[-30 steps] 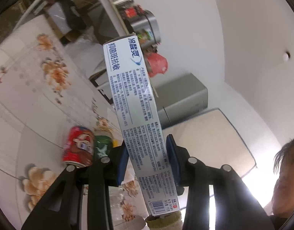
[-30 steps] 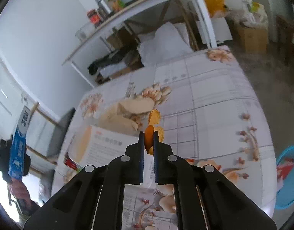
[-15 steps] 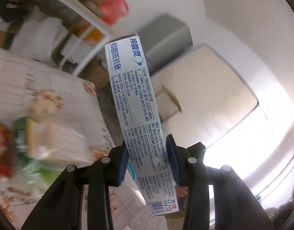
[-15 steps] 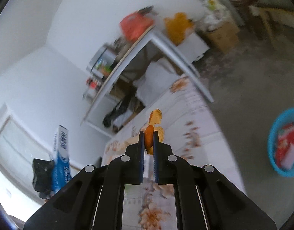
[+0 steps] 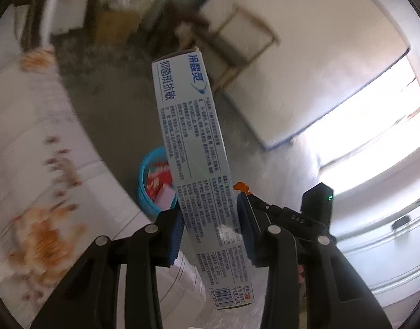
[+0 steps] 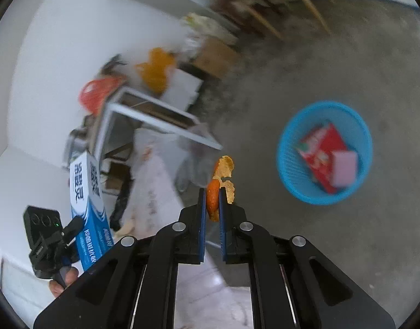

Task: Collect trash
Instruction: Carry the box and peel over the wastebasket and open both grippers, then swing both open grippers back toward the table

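Toothpaste box (image 5: pixel 199 170) clamped in left claw (image 5: pixel 210 235), upright

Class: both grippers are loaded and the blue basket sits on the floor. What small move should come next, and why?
Probably carry the right gripper, shut on the orange peel, over the blue basket before opening. The basket lies off to its right, not beneath it. The left gripper grips the toothpaste box.

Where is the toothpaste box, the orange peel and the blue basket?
toothpaste box (image 5: pixel 193 148), left wrist view, printed face.
orange peel (image 6: pixel 213 201), right wrist view, part between the pads.
blue basket (image 6: pixel 289 175), right wrist view, mesh wall.
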The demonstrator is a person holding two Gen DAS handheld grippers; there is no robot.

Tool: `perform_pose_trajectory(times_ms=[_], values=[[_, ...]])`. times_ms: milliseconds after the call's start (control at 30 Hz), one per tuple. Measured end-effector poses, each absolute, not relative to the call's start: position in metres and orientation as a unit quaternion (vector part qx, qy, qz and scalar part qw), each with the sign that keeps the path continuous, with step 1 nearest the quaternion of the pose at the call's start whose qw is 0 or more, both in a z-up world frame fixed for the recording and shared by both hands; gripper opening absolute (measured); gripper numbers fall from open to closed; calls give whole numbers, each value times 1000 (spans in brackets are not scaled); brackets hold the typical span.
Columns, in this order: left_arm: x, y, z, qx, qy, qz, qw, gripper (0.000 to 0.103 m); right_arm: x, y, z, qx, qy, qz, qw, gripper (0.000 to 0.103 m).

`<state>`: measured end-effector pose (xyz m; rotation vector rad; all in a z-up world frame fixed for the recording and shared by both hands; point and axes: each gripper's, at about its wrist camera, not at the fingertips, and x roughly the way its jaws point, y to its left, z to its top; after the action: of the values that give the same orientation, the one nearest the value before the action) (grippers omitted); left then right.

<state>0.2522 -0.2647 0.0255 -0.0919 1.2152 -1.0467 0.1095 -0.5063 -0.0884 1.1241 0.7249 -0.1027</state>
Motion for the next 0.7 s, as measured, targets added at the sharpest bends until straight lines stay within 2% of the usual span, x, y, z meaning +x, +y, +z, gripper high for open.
perform_pose_trajectory(times_ms=[100,200,267,300,333,500,700], values=[[254,-317,1,0,563,-460,687,36,109,-524,-111,539,350,-68,763,7],[257,-364,-18,32,564,-455,689,36,117,-545,-127,549,351,-91,753,13],[262,-391,-31,36,561,-451,693,40,122,-560,-138,550,356,-107,748,31],[264,-402,-37,34,559,-446,698,54,126,-568,-145,546,358,-121,748,49],[264,-406,-42,32,558,-439,704,67,126,-574,-149,543,360,-131,747,54],[271,-397,-60,-7,574,-417,704,69,118,-577,-162,546,364,-141,742,54],[256,-359,-33,-6,546,-437,714,69,99,-562,-158,530,374,-135,750,54]])
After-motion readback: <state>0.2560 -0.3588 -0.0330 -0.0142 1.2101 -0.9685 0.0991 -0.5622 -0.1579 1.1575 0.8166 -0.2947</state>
